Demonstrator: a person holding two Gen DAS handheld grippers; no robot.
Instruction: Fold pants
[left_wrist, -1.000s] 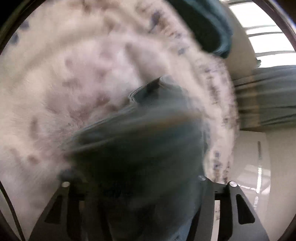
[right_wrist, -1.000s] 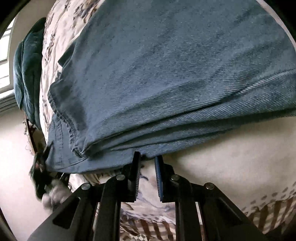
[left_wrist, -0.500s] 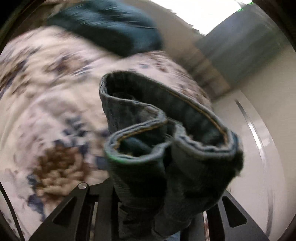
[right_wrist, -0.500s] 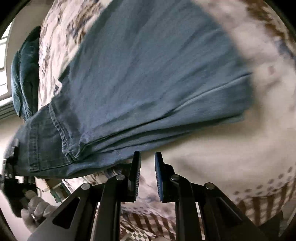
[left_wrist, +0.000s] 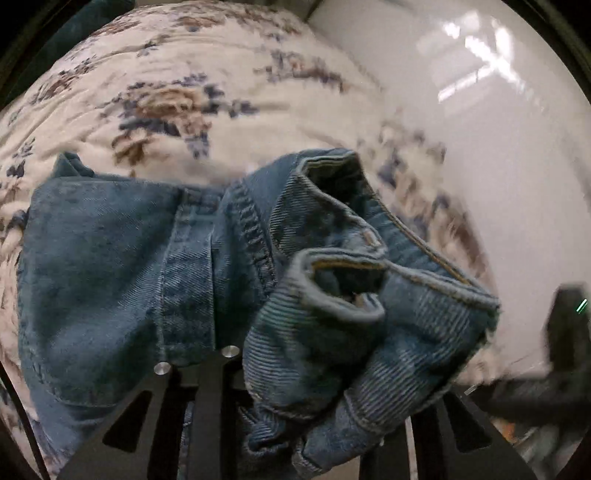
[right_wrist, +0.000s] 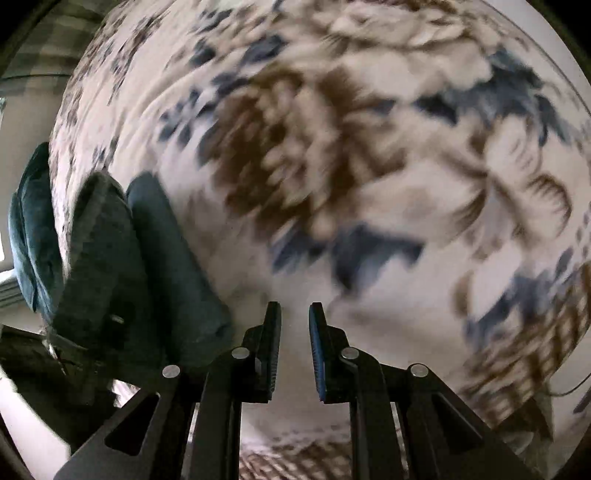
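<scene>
The blue jeans (left_wrist: 110, 266) lie partly on the floral bedspread (left_wrist: 184, 74). Their bunched leg hems (left_wrist: 351, 314) are lifted close to the camera in the left wrist view. My left gripper (left_wrist: 314, 387) is shut on that bunch, and the denim hides its fingertips. In the right wrist view a blurred dark fold of the jeans (right_wrist: 147, 277) hangs at the left. My right gripper (right_wrist: 294, 321) is to the right of it, over bare bedspread (right_wrist: 369, 147). Its jaws stand a narrow gap apart with nothing between them.
A dark teal cushion (right_wrist: 29, 229) lies at the far left edge of the bed. A glossy white floor (left_wrist: 480, 110) runs along the bed's right side in the left wrist view. A blurred dark object (left_wrist: 565, 332) sits there at the right edge.
My left gripper closed on the jeans' hems, rolled, and carried them across the bed over the jeans' upper part. My right gripper swung off the denim onto bare bedspread, its gap unchanged.
</scene>
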